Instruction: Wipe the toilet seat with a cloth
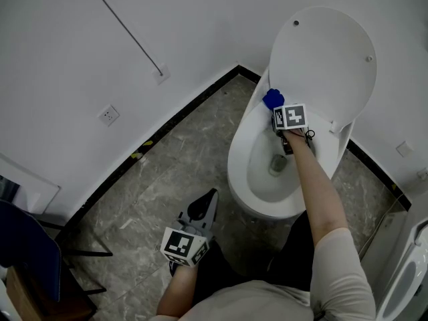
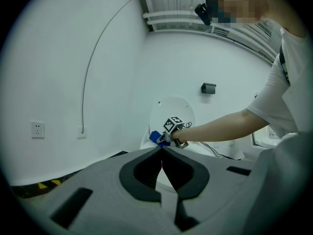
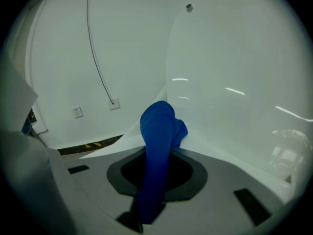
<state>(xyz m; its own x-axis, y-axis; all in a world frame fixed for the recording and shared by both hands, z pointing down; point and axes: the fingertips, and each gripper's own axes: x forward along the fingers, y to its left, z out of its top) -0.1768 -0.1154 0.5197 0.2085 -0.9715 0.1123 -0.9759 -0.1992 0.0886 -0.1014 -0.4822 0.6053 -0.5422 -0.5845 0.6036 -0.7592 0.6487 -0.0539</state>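
A white toilet [image 1: 235, 154] stands with its lid [image 1: 324, 59] raised against the wall. My right gripper [image 1: 276, 112] reaches over the bowl to the back left of the rim, shut on a blue cloth [image 1: 272, 98]. In the right gripper view the blue cloth [image 3: 159, 126] runs up between the jaws and bunches against the white rim [image 3: 122, 136]. My left gripper [image 1: 204, 204] hangs low over the floor in front of the toilet, jaws shut with nothing in them. From the left gripper view, my left gripper [image 2: 161, 150] points at the toilet [image 2: 171, 111] and the blue cloth [image 2: 155, 137].
Grey stone floor tiles [image 1: 174, 159] with a black skirting strip meet white walls. A wall socket [image 1: 108, 116] and a thin cable [image 1: 124, 27] are on the left wall. A dark chair [image 1: 30, 259] stands at bottom left, another white fixture [image 1: 408, 279] at bottom right.
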